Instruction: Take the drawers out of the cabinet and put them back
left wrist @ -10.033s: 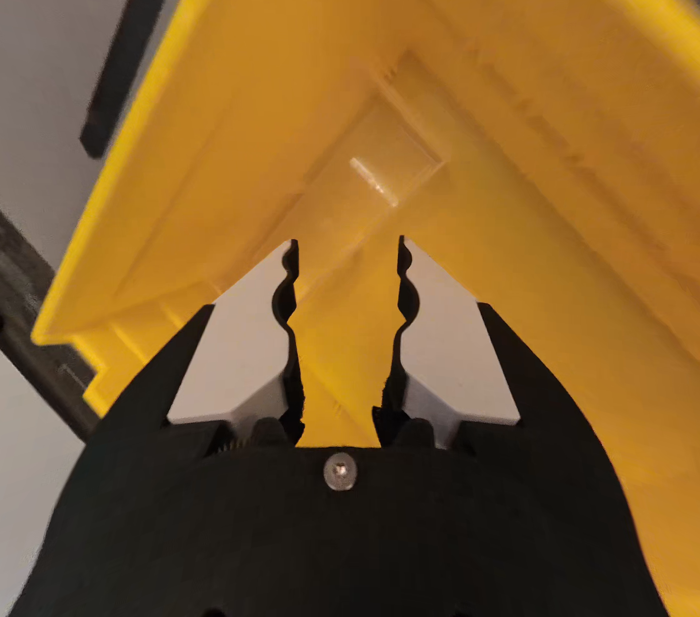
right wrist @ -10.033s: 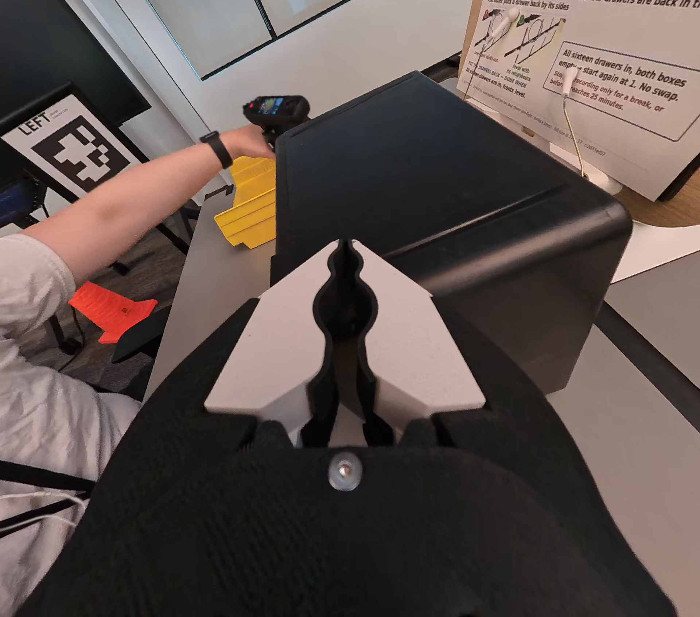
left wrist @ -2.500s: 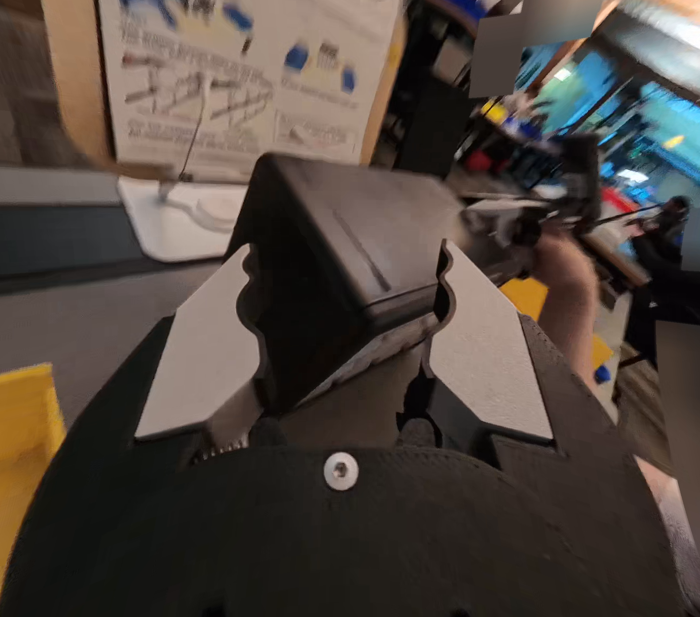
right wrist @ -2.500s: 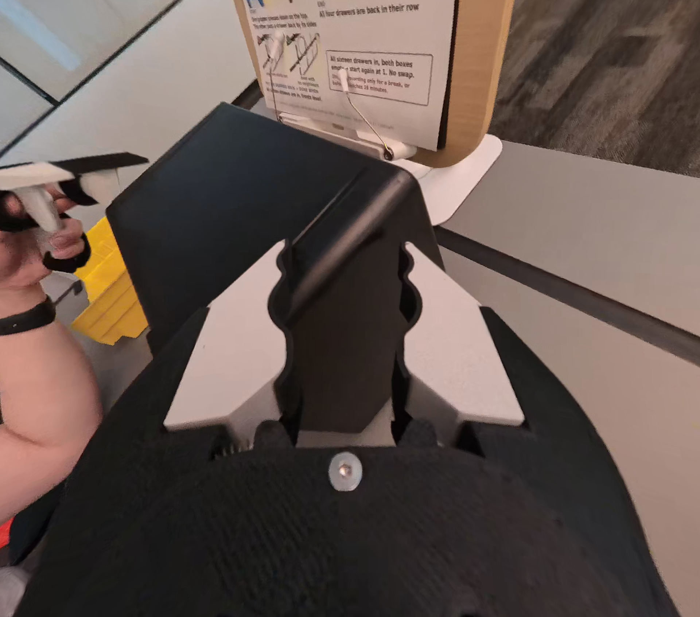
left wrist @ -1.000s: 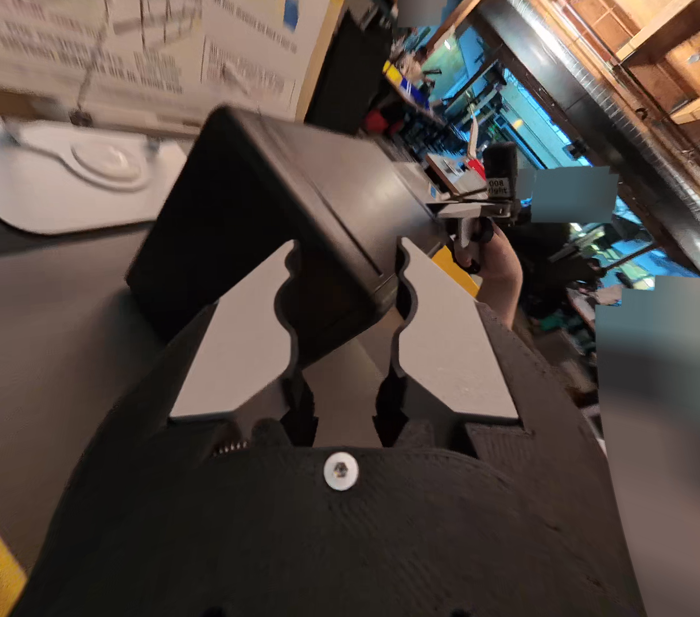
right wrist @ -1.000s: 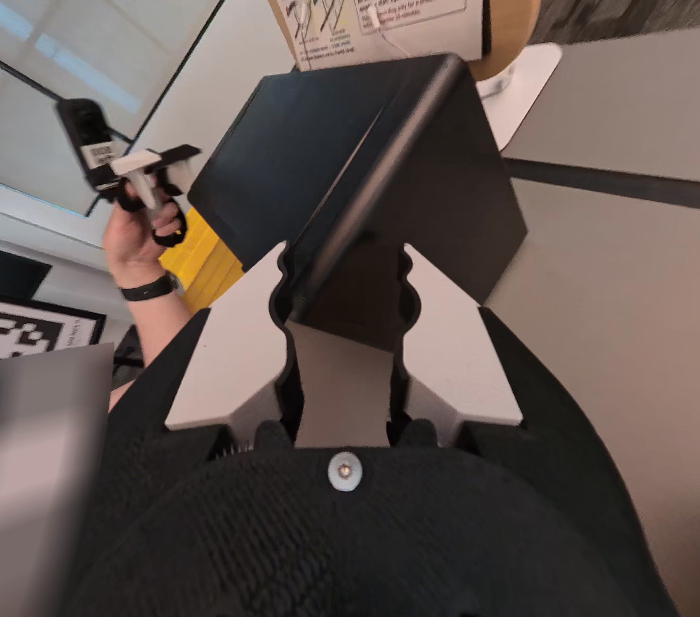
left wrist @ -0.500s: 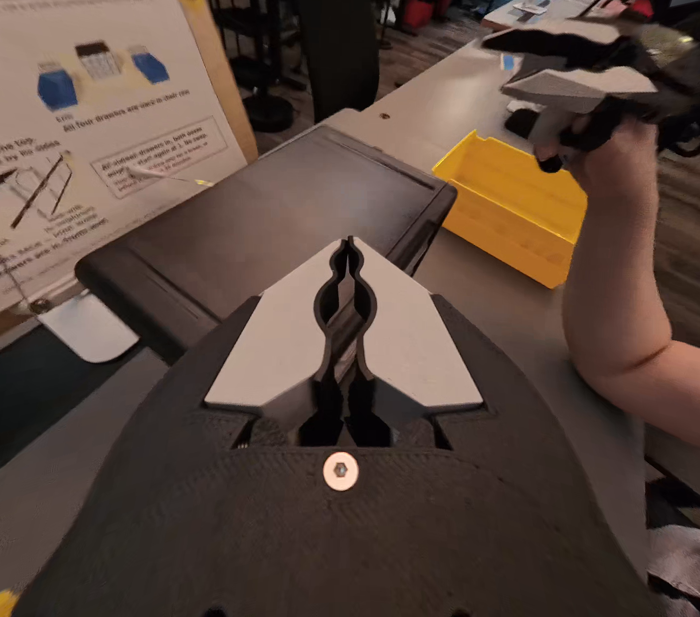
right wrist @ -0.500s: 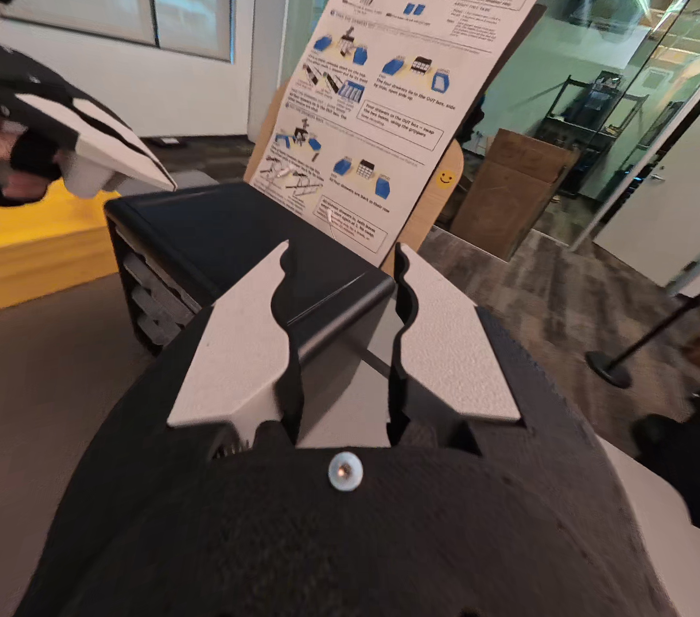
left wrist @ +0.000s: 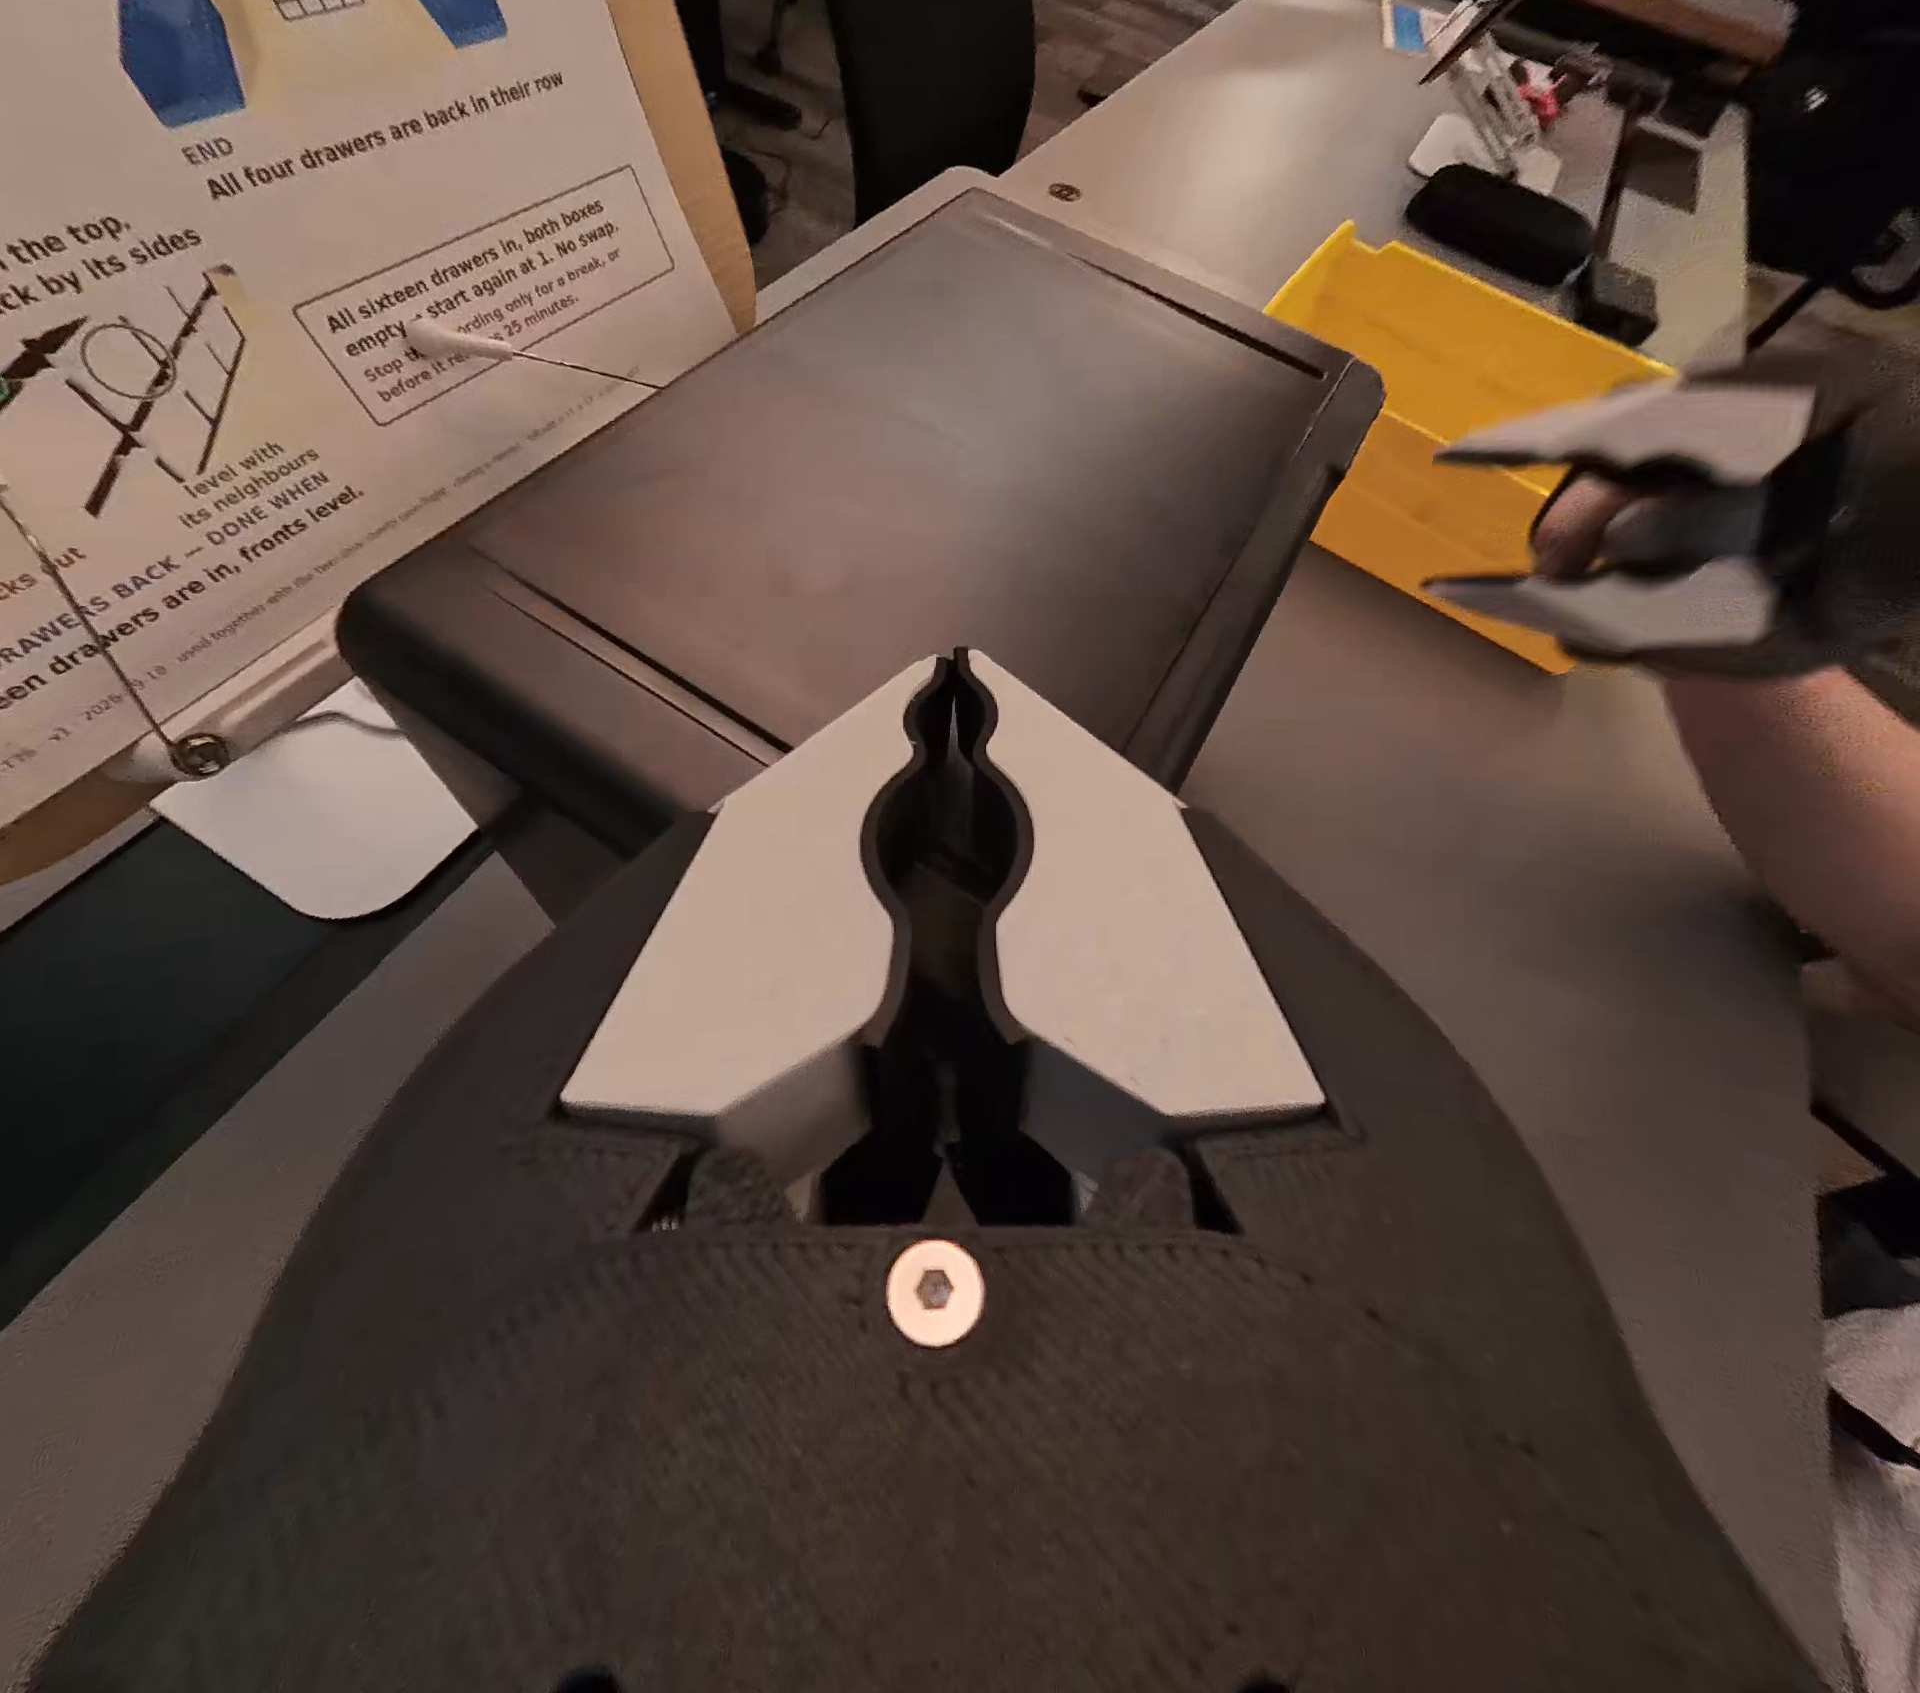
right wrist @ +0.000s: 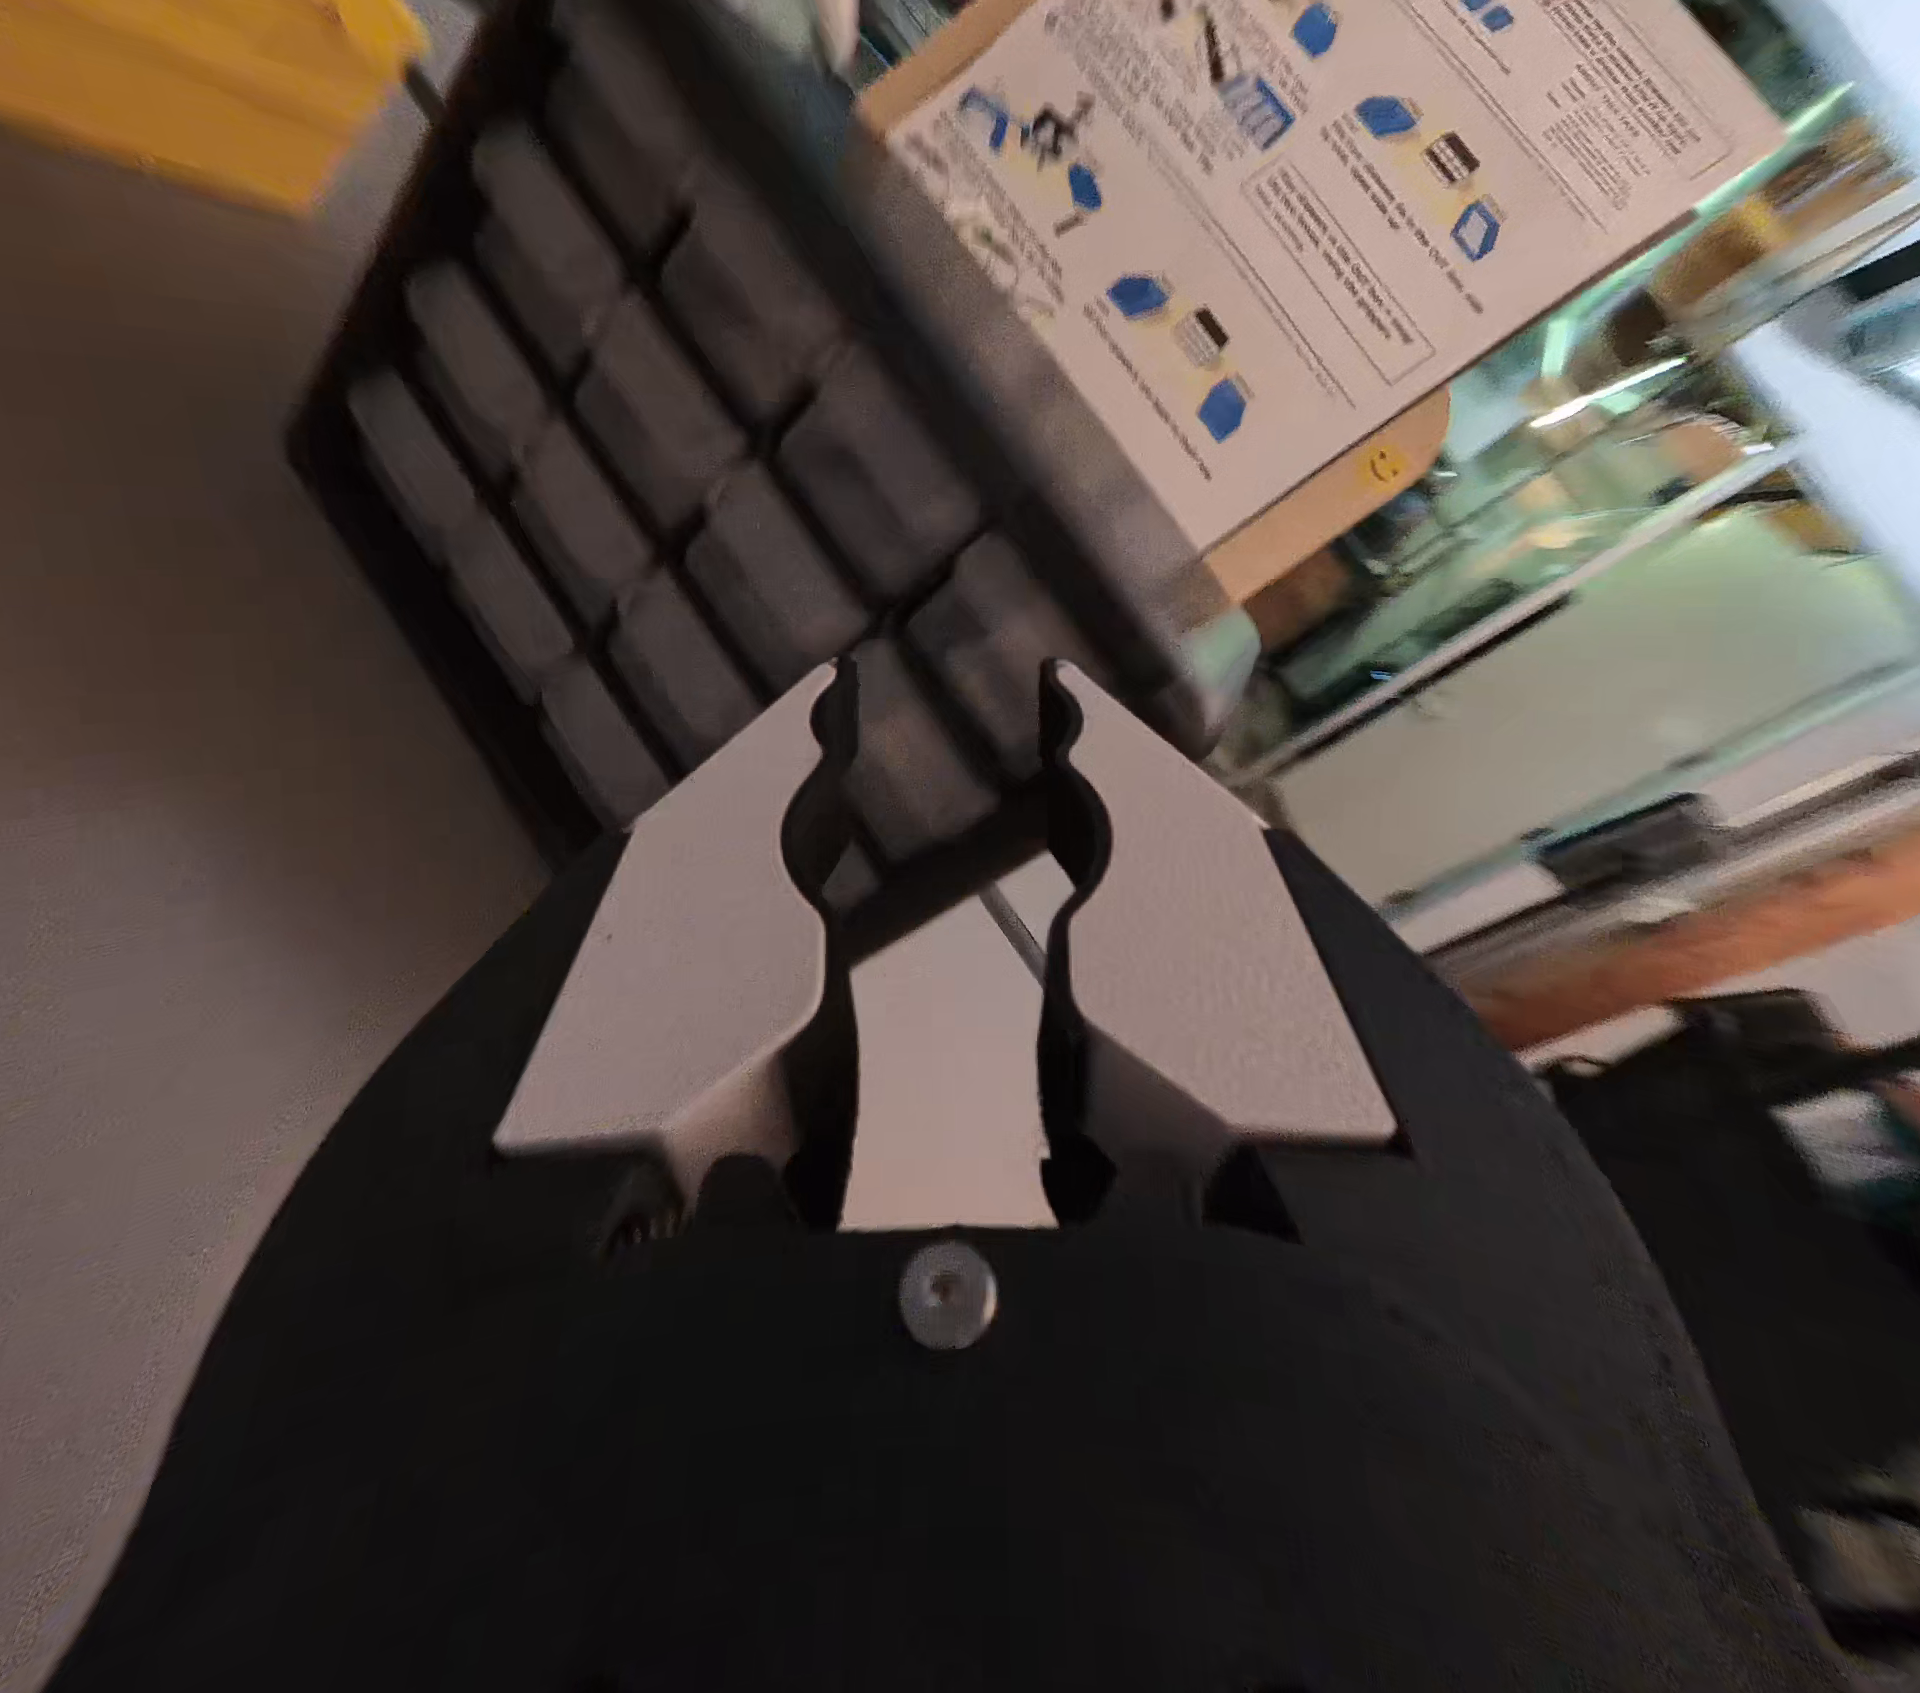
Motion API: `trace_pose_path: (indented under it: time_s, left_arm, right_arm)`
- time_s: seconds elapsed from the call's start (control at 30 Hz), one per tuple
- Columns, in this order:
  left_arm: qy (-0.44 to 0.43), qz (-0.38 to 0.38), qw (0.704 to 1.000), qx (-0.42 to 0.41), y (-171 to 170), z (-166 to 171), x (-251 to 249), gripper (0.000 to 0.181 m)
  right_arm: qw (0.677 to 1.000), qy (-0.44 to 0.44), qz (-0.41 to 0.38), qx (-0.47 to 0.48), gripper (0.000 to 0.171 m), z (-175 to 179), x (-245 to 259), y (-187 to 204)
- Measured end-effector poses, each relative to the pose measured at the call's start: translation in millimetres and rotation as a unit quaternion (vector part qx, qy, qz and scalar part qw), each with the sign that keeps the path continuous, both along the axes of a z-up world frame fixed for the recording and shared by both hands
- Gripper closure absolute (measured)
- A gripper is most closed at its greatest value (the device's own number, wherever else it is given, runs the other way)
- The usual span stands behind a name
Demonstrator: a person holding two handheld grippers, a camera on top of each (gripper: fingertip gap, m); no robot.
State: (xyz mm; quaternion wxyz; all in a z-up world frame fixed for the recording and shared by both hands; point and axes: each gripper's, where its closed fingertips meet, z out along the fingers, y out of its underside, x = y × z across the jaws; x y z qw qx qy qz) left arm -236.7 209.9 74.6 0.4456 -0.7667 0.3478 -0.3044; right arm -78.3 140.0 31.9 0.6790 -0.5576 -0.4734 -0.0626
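Observation:
A black cabinet [left wrist: 883, 480] stands on the grey table; the left wrist view shows its flat top from above. My left gripper [left wrist: 954, 661] is shut and empty, just above the cabinet's near top edge. In the tilted, blurred right wrist view the cabinet's front [right wrist: 644, 396] shows a grid of grey drawers [right wrist: 727, 334], all pushed in. My right gripper [right wrist: 948, 677] is open and empty, close in front of the drawers at one end of the grid. It also shows in the left wrist view [left wrist: 1455, 521], open, to the right of the cabinet.
A yellow bin [left wrist: 1455, 396] sits on the table right of the cabinet, also seen in the right wrist view [right wrist: 156, 12]. A printed instruction sheet [left wrist: 260, 209] on a wooden board stands behind the cabinet. A person's forearm [left wrist: 1818, 812] is at the right.
My left gripper closed a second ago and has stayed shut above the cabinet top. My right gripper swung down from the cabinet's top corner to face the drawer fronts, still open.

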Motion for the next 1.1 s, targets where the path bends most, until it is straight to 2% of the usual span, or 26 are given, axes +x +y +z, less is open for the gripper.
trace_pose_path:
  time_s: [0.1, 0.2, 0.27, 0.43, 0.63, 0.7, 0.8, 0.97, 1.0, 1.07, 1.1]
  left_arm:
    - [-0.002, -0.010, 0.999, -0.037, -6, -8, -4, 0.181]
    - [-0.011, -0.013, 0.999, -0.048, -8, -10, -6, 0.181]
    - [-0.014, -0.012, 0.999, -0.049, -8, -10, -6, 0.181]
    - [-0.018, -0.010, 0.998, -0.051, -8, -10, -6, 0.181]
    - [-0.022, -0.012, 0.998, -0.053, -8, -10, -6, 0.181]
    - [-0.023, -0.013, 0.998, -0.053, -8, -10, -6, 0.181]
    - [-0.026, -0.014, 0.998, -0.053, -8, -10, -7, 0.181]
    - [-0.029, -0.016, 0.998, -0.055, -8, -10, -7, 0.181]
    - [-0.030, -0.016, 0.998, -0.055, -8, -10, -7, 0.181]
    - [-0.029, -0.015, 0.998, -0.054, -8, -10, -7, 0.181]
    - [-0.028, -0.014, 0.998, -0.054, -8, -10, -7, 0.181]
  right_arm:
    - [0.992, -0.084, -0.062, 0.064, 0.140, -52, 6, 3]
    - [0.973, -0.179, -0.072, 0.130, 0.143, -80, -6, 7]
    - [0.956, -0.215, -0.089, 0.177, 0.146, -82, -10, 15]
    - [0.949, -0.215, -0.137, 0.184, 0.146, -84, -4, 38]
    - [0.933, -0.256, -0.132, 0.217, 0.163, -89, -7, 42]
    - [0.933, -0.258, -0.132, 0.212, 0.164, -88, -7, 41]
    - [0.935, -0.268, -0.123, 0.196, 0.165, -87, -8, 31]
    - [0.936, -0.289, -0.071, 0.187, 0.165, -92, -11, -12]
    - [0.941, -0.286, -0.053, 0.172, 0.161, -95, -13, -18]
    - [0.950, -0.279, -0.031, 0.136, 0.139, -97, -19, -22]
    - [0.953, -0.275, -0.036, 0.124, 0.136, -93, -19, -19]
